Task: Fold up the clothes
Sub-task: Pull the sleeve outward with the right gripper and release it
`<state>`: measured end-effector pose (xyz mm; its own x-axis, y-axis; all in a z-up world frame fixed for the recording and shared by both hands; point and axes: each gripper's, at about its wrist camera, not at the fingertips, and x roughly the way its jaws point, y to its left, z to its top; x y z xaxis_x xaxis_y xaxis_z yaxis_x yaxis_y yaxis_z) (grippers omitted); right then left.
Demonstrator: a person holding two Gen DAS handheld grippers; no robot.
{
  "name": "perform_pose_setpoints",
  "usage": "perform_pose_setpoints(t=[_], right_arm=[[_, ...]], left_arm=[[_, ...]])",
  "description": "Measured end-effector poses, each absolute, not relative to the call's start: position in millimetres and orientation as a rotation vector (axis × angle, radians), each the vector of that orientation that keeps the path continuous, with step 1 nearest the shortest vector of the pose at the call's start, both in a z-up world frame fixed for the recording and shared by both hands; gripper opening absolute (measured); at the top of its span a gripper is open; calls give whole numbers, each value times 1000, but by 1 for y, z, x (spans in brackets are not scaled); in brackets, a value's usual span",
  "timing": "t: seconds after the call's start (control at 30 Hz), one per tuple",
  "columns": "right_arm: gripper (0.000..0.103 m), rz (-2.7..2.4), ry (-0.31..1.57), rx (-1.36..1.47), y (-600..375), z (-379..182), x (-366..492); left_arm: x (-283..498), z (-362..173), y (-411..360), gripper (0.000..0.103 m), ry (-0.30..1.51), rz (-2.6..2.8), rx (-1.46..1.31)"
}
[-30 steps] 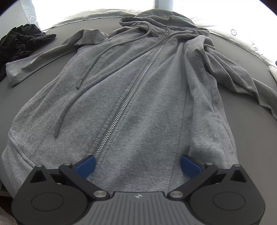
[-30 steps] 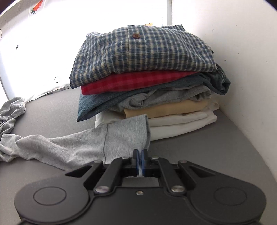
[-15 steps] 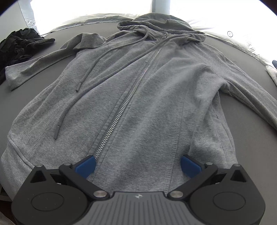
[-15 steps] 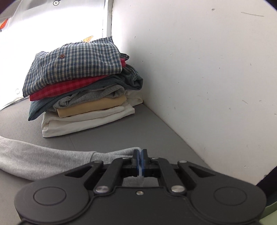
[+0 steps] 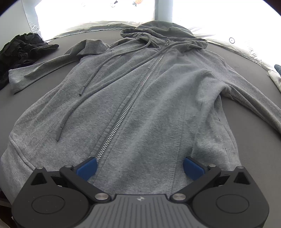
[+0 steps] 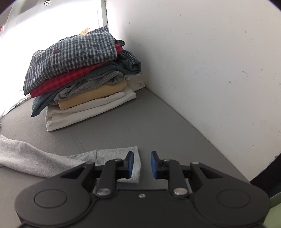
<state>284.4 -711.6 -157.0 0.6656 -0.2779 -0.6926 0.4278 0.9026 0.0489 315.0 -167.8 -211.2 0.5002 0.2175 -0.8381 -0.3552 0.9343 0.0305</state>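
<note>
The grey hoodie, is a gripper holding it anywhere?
No. The right gripper is opening beside the sleeve cuff, pads off it. The left gripper is open over the grey hoodie hem.

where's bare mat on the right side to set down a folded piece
Bare grey mat lies between the stack of folded clothes, the white wall and the hoodie cuff. Leftward the hoodie crowds the mat.

On my right a white wall [image 6: 202, 57] meets the grey table [image 6: 140, 119] along a straight edge. Behind the table I see a bright window [image 5: 98, 12] with small stickers, one like a carrot [image 5: 139, 2]. A white post [image 5: 163, 9] splits the glare. A printed sign [image 5: 34, 27] stands far left, its words partly cut off.
</note>
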Motion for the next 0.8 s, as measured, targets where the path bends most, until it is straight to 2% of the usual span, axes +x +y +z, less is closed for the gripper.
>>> perform_pose_setpoints(t=[0.1, 0.33, 0.4, 0.5, 0.53, 0.57, 0.6, 0.63, 0.8], right_arm=[[41, -341, 770, 98, -691, -161, 281], [49, -316, 840, -77, -670, -179, 290], [58, -328, 831, -173, -667, -181, 295], [62, -266, 809, -283, -664, -179, 304], [60, -227, 815, -311, -663, -179, 308], [49, -187, 821, -338, -662, -179, 312], [16, -148, 826, -366, -662, -178, 316], [1, -108, 831, -393, -661, -178, 319], [5, -190, 794, -185, -683, -170, 362]], left_arm=[[314, -211, -168, 103, 985, 352, -154], [314, -212, -169, 103, 975, 364, -158], [314, -211, -170, 103, 974, 366, -158], [314, -211, -170, 103, 972, 368, -159], [313, -211, -170, 103, 971, 370, -160], [313, -211, -171, 103, 969, 371, -160], [313, -211, -171, 103, 967, 371, -160], [313, -211, -171, 103, 966, 374, -162], [313, -212, -173, 103, 958, 398, -171]])
